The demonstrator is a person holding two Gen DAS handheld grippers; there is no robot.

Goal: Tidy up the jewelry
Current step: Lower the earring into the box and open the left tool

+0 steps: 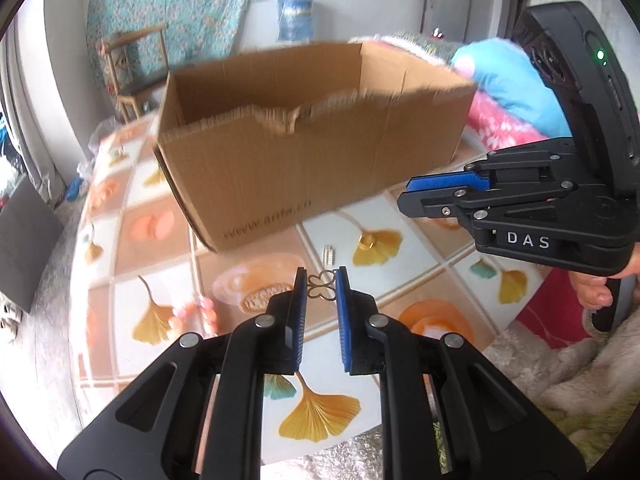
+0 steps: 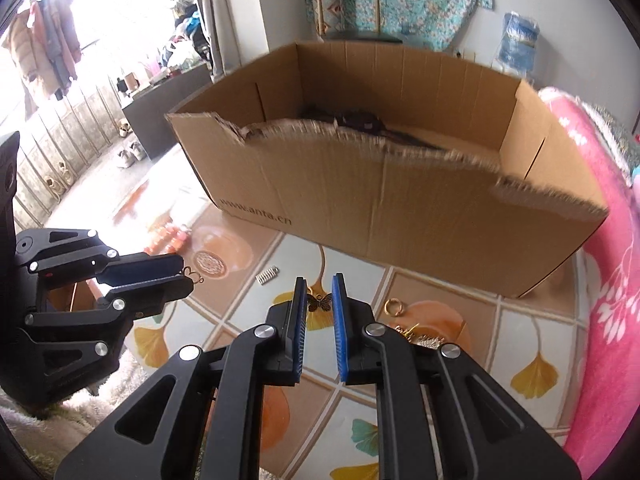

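My left gripper is shut on a gold wire butterfly charm, held clear above the ginkgo-patterned tablecloth. In the right wrist view the same gripper comes in from the left with the wire charm sticking out of its tips. My right gripper is shut on a dark bronze butterfly charm. In the left wrist view the right gripper hovers at the right, a hand gripping it, its charm hidden. An open cardboard box with torn edges stands just beyond both grippers.
On the cloth lie a small silver spring piece, a gold ring, a gold piece partly behind my right finger, and pink beads. Dark items rest inside the box. A pink blanket borders the right.
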